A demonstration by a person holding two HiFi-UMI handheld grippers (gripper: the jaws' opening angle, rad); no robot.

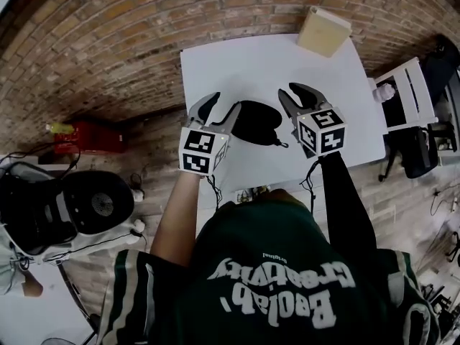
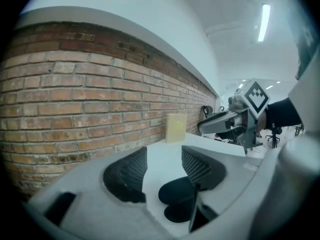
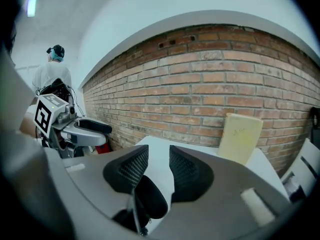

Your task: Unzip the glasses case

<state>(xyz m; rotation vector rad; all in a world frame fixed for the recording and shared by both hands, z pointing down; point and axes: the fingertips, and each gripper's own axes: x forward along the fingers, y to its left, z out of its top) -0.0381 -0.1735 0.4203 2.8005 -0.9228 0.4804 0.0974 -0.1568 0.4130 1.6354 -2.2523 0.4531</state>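
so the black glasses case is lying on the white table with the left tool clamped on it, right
Not clamped: the left gripper view shows the left tool open, gripping nothing. The black glasses case does lie on the white table.

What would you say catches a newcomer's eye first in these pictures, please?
The black glasses case lying in the middle of the white table, with the left gripper and right gripper held above it on either side, jaws apart and empty. Next, the pale yellow block standing by the brick wall at the table's far edge.
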